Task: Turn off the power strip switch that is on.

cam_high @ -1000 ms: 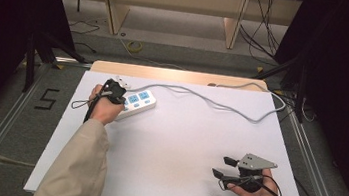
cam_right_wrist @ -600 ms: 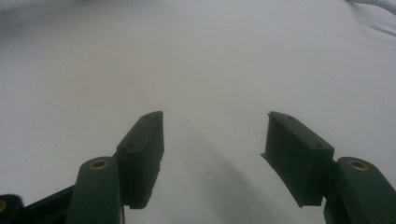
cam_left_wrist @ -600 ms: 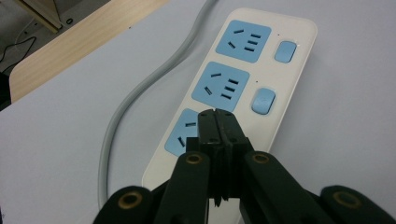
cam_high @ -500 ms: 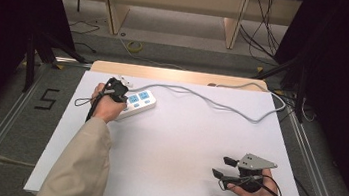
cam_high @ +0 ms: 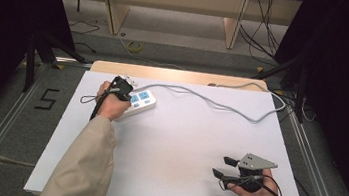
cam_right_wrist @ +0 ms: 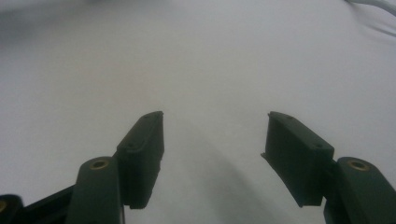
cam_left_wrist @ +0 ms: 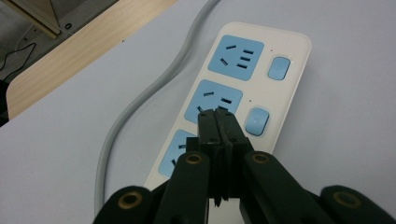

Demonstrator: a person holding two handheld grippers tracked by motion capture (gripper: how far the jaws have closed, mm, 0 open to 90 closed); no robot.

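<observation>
A cream power strip [cam_high: 140,102] [cam_left_wrist: 261,100] with blue sockets and blue switches lies at the table's far left, its grey cable [cam_high: 222,104] [cam_left_wrist: 140,100] snaking toward the right edge. My left gripper [cam_high: 122,87] [cam_left_wrist: 217,114] is shut, jaws pressed together with nothing between them, and its tips sit over the middle socket [cam_left_wrist: 215,100]. Near the front right corner my right gripper [cam_high: 223,167] [cam_right_wrist: 215,135] stands open over bare white table, nothing between its fingers.
The white table top [cam_high: 182,144] sits on a wooden board [cam_high: 175,74] showing at the far edge. Metal rails [cam_high: 3,122] flank both sides. Desk legs and loose cables [cam_high: 133,46] lie on the floor beyond.
The left gripper has shifted slightly over the power strip. The right hand and its gripper have stayed in place.
</observation>
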